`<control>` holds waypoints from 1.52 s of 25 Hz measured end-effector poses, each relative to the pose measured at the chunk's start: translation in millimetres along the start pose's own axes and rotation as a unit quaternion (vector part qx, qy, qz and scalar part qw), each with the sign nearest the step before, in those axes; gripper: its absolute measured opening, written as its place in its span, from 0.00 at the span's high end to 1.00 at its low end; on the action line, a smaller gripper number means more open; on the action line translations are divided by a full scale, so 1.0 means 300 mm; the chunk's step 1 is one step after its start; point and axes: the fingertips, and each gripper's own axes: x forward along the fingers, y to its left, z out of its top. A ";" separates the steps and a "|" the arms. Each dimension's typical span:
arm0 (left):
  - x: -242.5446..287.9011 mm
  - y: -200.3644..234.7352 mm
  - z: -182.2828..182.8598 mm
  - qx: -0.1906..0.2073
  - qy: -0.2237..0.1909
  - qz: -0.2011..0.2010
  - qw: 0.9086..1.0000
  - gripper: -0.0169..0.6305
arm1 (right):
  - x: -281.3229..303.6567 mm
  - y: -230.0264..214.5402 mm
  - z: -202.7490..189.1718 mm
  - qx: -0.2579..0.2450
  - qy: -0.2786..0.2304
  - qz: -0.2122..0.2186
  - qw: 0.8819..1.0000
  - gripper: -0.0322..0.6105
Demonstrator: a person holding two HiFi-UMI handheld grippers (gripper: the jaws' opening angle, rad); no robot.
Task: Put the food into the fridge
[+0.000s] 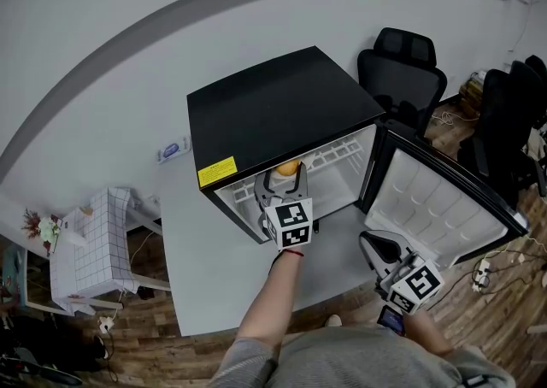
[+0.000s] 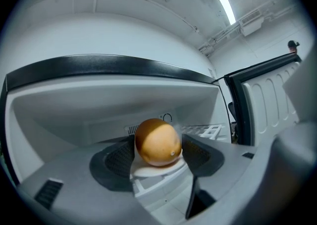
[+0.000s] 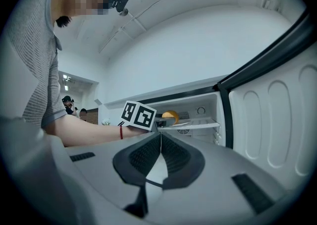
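- A black mini fridge (image 1: 273,113) stands on a grey counter (image 1: 214,267), set back against a pale wall.
- Its door (image 1: 436,198) is swung wide open to the right, showing the white moulded inner lining.
- The left gripper (image 1: 282,181) reaches into the upper part of the open fridge, and the person's bare forearm stretches over the counter behind it.
- In the left gripper view, its jaws pinch an orange (image 2: 157,142), with a dark pad pressed against each side of the fruit.
- The orange sits on a small white plate (image 2: 156,170), just under the jaws.
- The right gripper view shows the orange and plate at the level of the white wire shelf (image 3: 195,125), near the fridge's front edge.
- The right gripper (image 1: 378,245) is held low in front of the open door, well apart from the fridge interior.
- Its jaws are pressed together with nothing between them.
- A black office chair (image 1: 402,70) stands behind the fridge door.
- A small table with a white grid cloth (image 1: 94,241) is on the floor at the far left.
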 end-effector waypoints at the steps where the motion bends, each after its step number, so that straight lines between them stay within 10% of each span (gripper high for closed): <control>1: -0.004 0.000 -0.004 -0.002 0.001 0.000 1.000 0.53 | -0.001 0.000 -0.002 0.000 0.001 -0.001 1.000 0.93; 38: -0.454 -0.051 0.024 -0.066 -0.027 -0.070 0.995 0.59 | -0.011 0.136 0.023 -0.009 -0.015 0.020 1.000 0.93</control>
